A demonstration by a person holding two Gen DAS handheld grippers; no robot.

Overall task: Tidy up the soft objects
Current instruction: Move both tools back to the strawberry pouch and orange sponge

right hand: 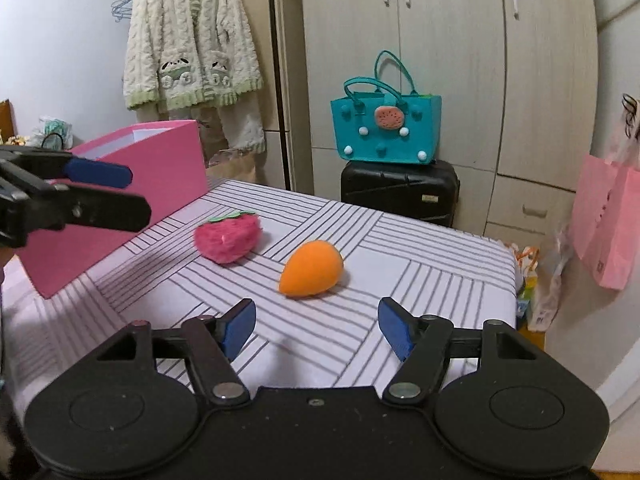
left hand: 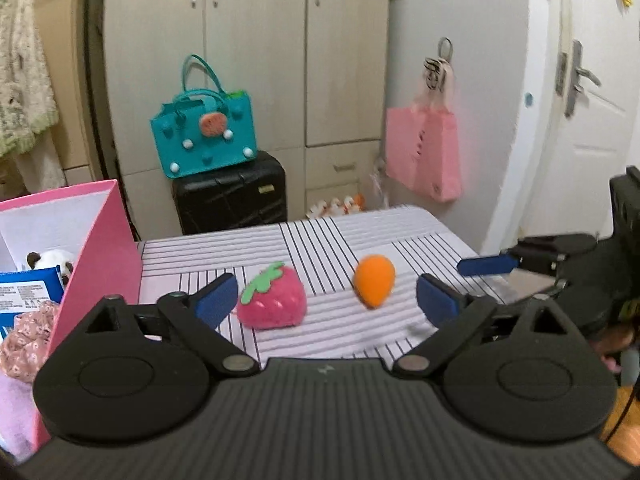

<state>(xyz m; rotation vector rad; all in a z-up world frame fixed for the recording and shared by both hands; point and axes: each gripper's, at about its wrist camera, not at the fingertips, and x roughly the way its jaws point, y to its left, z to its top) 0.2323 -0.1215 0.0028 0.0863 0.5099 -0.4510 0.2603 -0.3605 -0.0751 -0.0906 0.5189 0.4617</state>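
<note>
**Both hand-held grippers open above the striped bench, two soft toys between them**

The left hand-held gripper is held low and roughly level over the near edge of the bench, pointing across it toward the wardrobe. Its blue-padded fingers are spread wide and hold nothing. The pink strawberry plush lies on the striped cloth just beside the left finger, inside the spread; the orange egg-shaped plush lies farther right, nearer the right finger but apart from it.

The right hand-held gripper is also low and level over the bench edge, fingers wide apart and empty. In its view the orange egg-shaped plush sits ahead of the gap, not touching either pad, with the pink strawberry plush beyond it to the left. The two toys are near each other but do not touch.

A pink box stands open at the left end of the bench, with a panda plush, a blue packet and a floral fabric piece showing inside. Behind the bench a teal bag rests on a black suitcase.
</note>
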